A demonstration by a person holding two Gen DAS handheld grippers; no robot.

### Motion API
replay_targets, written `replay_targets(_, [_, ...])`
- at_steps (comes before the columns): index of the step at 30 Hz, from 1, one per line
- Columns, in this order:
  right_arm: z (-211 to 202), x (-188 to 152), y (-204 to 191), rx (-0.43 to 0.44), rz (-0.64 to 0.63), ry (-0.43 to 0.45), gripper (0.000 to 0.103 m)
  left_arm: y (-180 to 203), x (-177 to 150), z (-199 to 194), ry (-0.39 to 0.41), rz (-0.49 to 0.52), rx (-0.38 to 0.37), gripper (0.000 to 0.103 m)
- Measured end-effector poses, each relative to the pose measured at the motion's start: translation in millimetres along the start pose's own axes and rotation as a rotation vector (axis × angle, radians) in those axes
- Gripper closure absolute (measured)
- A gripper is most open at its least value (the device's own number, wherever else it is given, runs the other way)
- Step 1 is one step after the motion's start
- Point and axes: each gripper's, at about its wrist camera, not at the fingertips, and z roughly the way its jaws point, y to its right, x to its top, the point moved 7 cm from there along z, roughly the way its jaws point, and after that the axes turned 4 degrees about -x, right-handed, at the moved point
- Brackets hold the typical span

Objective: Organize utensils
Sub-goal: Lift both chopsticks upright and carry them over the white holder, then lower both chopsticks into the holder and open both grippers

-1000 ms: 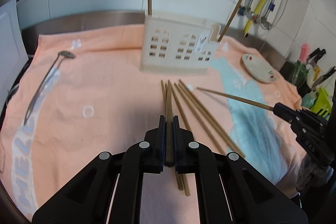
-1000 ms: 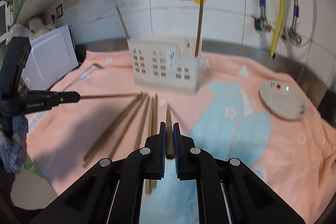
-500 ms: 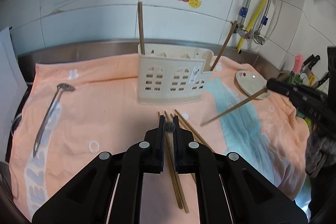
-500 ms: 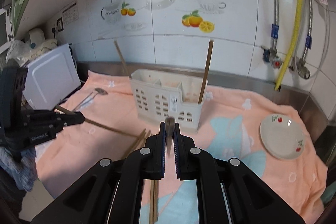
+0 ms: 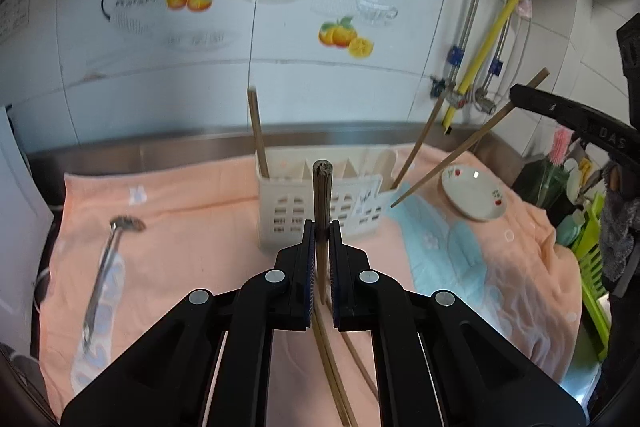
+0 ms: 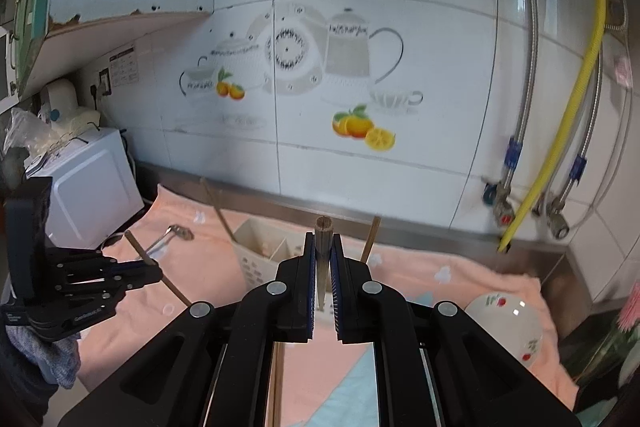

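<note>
My left gripper [image 5: 321, 233] is shut on a wooden chopstick [image 5: 322, 195] and holds it upright above the cloth, in front of the cream utensil holder [image 5: 320, 213]. Two chopsticks [image 5: 258, 135] stand in the holder's end slots. My right gripper [image 6: 321, 247] is shut on another chopstick [image 6: 323, 239], lifted and tilted; it shows in the left wrist view [image 5: 464, 147] pointing down towards the holder's right end. Loose chopsticks [image 5: 336, 379] lie on the cloth below my left gripper. A metal spoon [image 5: 106, 267] lies at the left.
A peach and blue cloth [image 5: 192, 227] covers the counter. A small white plate [image 5: 474, 193] sits at the right. A white appliance [image 6: 88, 195] stands at the left edge. Tiled wall and yellow hose [image 5: 492, 39] are behind. Green rack [image 5: 592, 267] is at the far right.
Both grippers have lifted their chopsticks off the cloth and tipped them upright. Both have risen and come closer to the holder.
</note>
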Motion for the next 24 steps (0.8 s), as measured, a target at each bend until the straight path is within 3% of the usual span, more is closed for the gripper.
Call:
replay_targets(13, [29.5, 20.9, 10.3, -0.036, 0.008, -0.005, 0.096, 13.2, 94.8, -33.8, 0.167, 0.073, 0.046, 0.098])
replay_targets(18, [44.0, 16.8, 9.0, -0.038, -0.002, -0.031, 0.096, 9.0, 119.4, -26.2, 0.198, 0.081, 0.094, 0.098])
replay_targets(24, [59.1, 7.8, 12.5, -0.043, -0.003, -0.062, 0.096, -3.5, 132.9, -7.2, 0.204, 0.026, 0.089, 0.098])
